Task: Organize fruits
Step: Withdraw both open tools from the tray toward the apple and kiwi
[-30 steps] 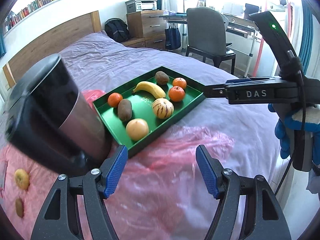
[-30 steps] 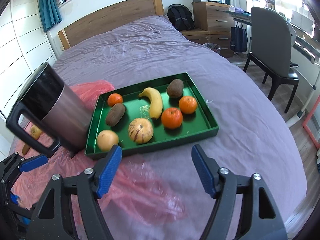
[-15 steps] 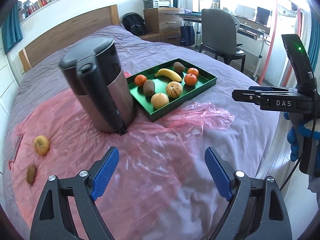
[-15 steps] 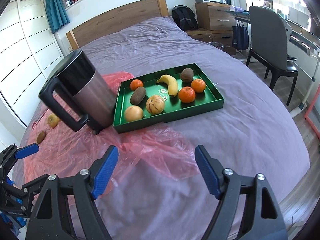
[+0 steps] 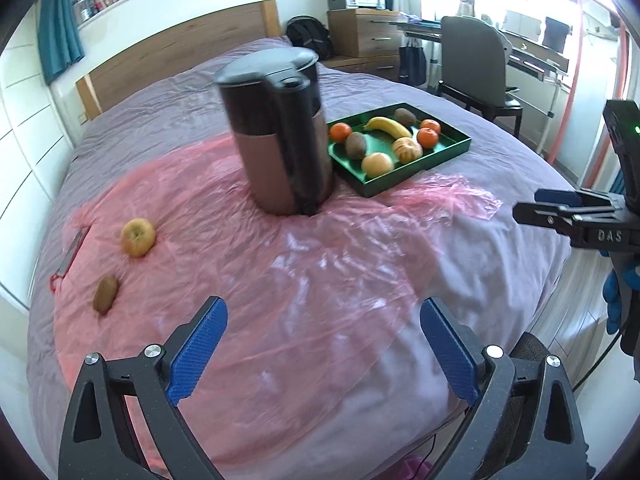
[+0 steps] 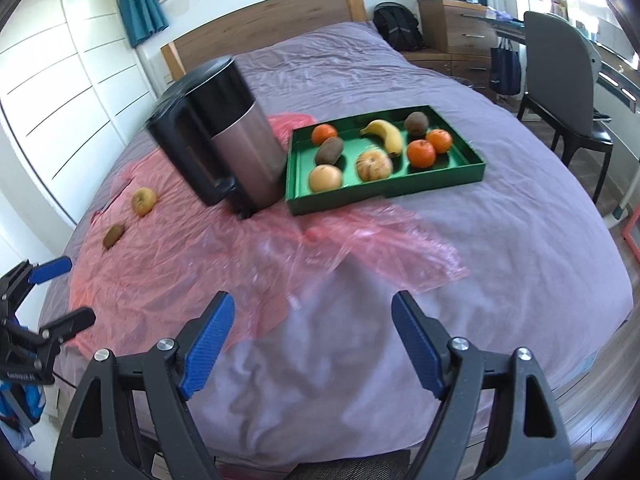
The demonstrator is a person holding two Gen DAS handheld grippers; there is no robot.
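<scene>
The kettle [image 5: 280,132] is smeared by motion blur, so its handle and base are hard to read; from the left tool [image 5: 320,356] it hides the near-left corner of the green tray [image 5: 404,184]. The red item [image 5: 68,256] at the far left edge of the bed [image 6: 520,240] is too thin and too near the rim to identify. Of the right tool [image 6: 312,344], the left wrist view shows only a black arm lettered DAS at its right edge, with a blue-gloved hand [image 5: 620,296] cut off below it.

The left tool's jaws have just been opening and now stand spread wide with nothing between them; the right tool's jaws are also spread and empty.

Ahead and right of the left tool, the tray holds a banana [image 6: 384,136], three oranges, two brown kiwis, a pale round fruit [image 6: 326,178] and a striped round fruit [image 6: 374,165]. Ahead and left of both tools, an apple [image 5: 138,237] and a kiwi [image 5: 105,299] lie apart on the pink plastic sheet [image 5: 280,272], well away from the tray.

The sheet is crinkled over a purple bedcover. Beyond are a wooden headboard, a bookshelf, teal curtains, a dresser with a printer, a backpack and a desk chair [image 6: 560,80].
</scene>
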